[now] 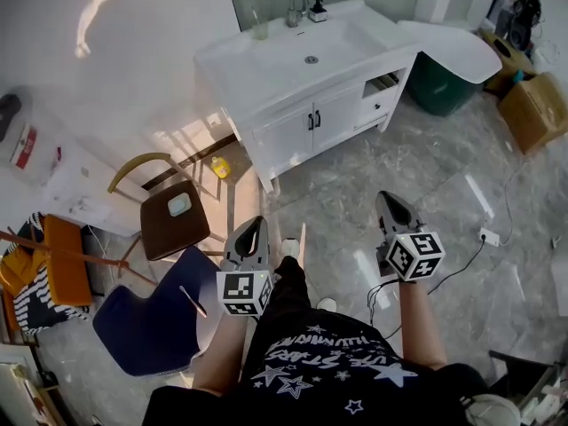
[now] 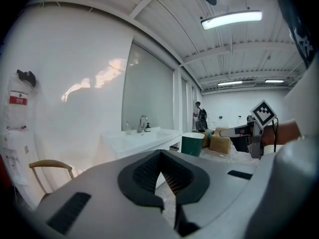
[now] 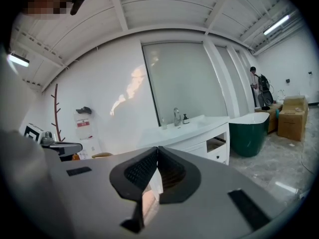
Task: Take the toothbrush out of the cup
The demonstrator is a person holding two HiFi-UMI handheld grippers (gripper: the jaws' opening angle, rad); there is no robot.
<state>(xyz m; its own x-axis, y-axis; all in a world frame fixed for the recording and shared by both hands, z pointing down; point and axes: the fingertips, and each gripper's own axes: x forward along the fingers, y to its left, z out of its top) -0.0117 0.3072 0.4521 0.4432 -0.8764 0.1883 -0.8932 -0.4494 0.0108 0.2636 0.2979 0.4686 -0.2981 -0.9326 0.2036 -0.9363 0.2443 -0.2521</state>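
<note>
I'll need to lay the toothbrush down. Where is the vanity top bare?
Bare: the counter left of the basin, in front of the cup, and its right end. Crowded: the back edge, with cup, faucet and soap bottle.

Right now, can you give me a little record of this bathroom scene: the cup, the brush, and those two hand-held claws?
Cup: clear glass cup, upright at the back of the white vanity counter, left of the chrome tap
Toothbrush: too small to make out
Left gripper: shut, empty
Right gripper: shut, empty
Reach: both grippers held away from the vanity
</note>
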